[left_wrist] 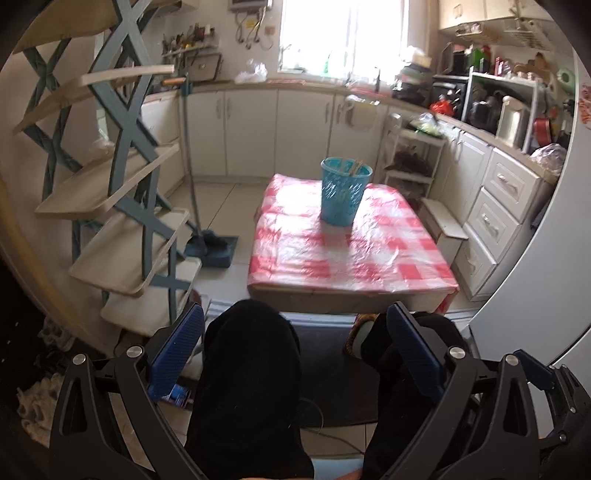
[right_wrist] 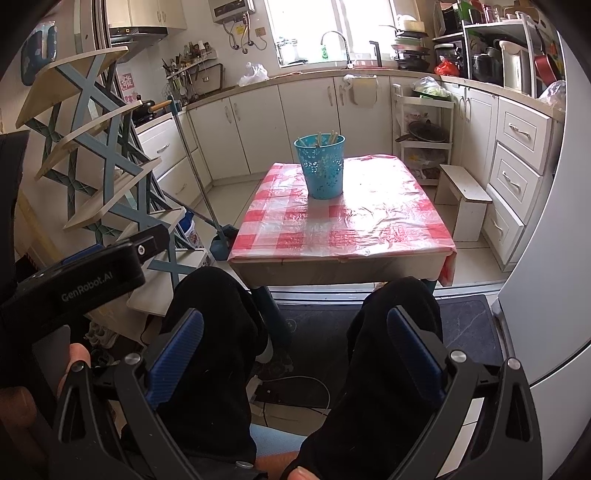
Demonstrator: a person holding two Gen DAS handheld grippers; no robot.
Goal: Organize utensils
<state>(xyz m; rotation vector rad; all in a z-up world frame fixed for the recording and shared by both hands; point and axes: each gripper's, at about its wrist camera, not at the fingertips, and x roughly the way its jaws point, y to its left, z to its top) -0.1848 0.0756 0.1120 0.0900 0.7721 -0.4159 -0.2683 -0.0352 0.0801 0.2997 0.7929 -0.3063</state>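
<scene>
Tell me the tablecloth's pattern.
Red and white checks, tablecloth clearest in the right wrist view.

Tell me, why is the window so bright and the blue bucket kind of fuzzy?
Left wrist view: daylight overexposes the window, and motion blur smears the blue bucket. Right wrist view: the bucket is sharp, with glare on the plastic tablecloth. Fisheye curves both.

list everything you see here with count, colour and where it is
table: 1, red and white check cover, middle of the kitchen floor
bucket: 1, blue, on the table's far end
sticks: a few, tan, upright in the bucket
folding rack: 1, blue frame with beige shelves, left of the table
stool: 1, white, right of the table
dustpan: 1, blue, floor left of the table
left gripper: 1, black with blue fingers, open
right gripper: 1, black with blue fingers, open
knees: 2, black trousers, below the table's edge
</scene>
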